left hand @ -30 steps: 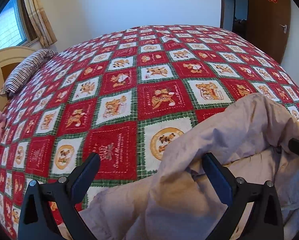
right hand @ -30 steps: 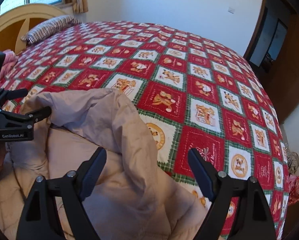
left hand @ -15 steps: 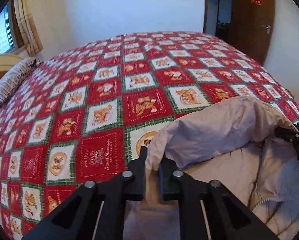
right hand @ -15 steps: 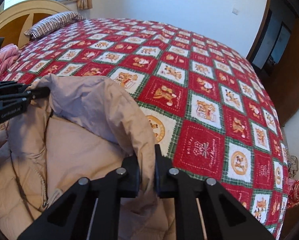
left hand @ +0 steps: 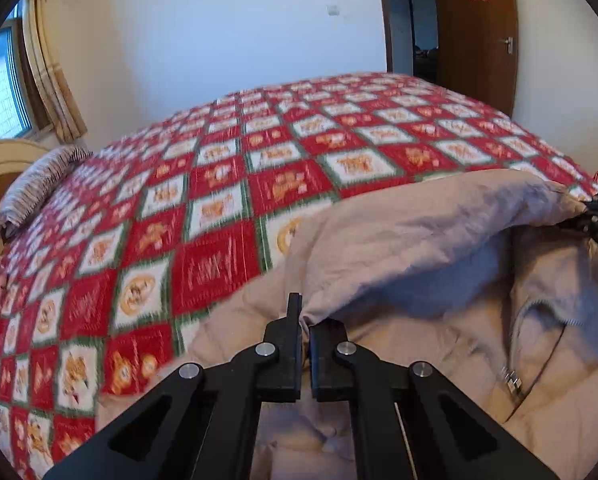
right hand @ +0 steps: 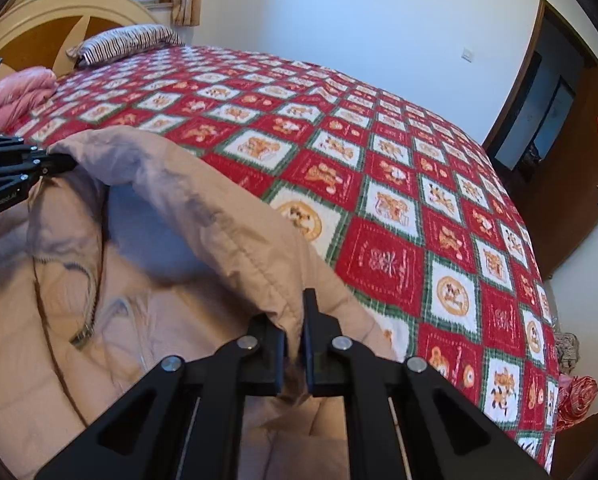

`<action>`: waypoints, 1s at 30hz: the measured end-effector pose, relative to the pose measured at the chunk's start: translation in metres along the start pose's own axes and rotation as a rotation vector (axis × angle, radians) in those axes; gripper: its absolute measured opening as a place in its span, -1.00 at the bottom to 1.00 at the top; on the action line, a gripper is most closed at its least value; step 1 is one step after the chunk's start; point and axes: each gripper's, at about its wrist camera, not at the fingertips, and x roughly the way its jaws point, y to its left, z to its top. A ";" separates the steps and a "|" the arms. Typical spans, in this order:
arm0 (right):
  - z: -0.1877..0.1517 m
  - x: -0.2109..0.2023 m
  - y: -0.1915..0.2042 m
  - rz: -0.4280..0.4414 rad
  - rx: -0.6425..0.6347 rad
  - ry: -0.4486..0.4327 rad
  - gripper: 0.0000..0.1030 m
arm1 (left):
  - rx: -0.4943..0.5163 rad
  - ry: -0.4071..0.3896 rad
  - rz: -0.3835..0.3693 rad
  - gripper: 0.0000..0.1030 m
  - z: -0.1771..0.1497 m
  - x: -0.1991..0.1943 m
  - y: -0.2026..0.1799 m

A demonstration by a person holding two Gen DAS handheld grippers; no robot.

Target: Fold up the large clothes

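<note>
1. Compared with a second earlier, when both tools stood wide open over the beige padded jacket (left hand: 399,240), the fingers had been brought together on its raised edge, and the edge had been drawn out into a longer, tauter fold between them.
2. The jacket was spread at the near side of the bed, its upper layer lifted and turned back so that the lining and the zip (left hand: 511,384) were exposed beneath.
3. The left tool (left hand: 305,320) was closed on the jacket's edge, a pinch of fabric being held between its black fingers; in the right wrist view it (right hand: 59,162) was seen at the far left end of the fold.
4. The right tool (right hand: 295,320) was likewise clamped on the jacket's stitched hem, and was seen from the left wrist view (left hand: 591,210) at the far right end of the fold.
5. The red, white and green patchwork bedspread (right hand: 379,184) was left uncovered beyond the jacket.
6. A striped pillow (right hand: 127,42) was laid against the cream headboard (right hand: 59,12), with a pink quilted item (right hand: 15,98) beside it.
7. A curtained window (left hand: 3,84) and a brown door (left hand: 475,36) were seen at the room's edges.
</note>
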 end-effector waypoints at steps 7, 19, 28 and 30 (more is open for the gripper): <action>-0.021 0.023 0.003 -0.072 -0.019 0.071 -0.84 | 0.043 0.039 0.038 -0.96 -0.017 0.017 -0.012; -0.030 -0.006 -0.010 -0.080 -0.001 0.094 0.08 | -0.077 -0.007 -0.019 -0.93 0.003 -0.048 0.017; -0.021 -0.053 -0.037 -0.021 0.170 0.007 0.09 | -0.322 -0.027 -0.042 -0.20 0.038 -0.046 0.054; -0.006 -0.049 -0.041 0.013 0.278 -0.010 0.09 | -0.373 -0.035 -0.051 0.00 0.049 -0.030 0.051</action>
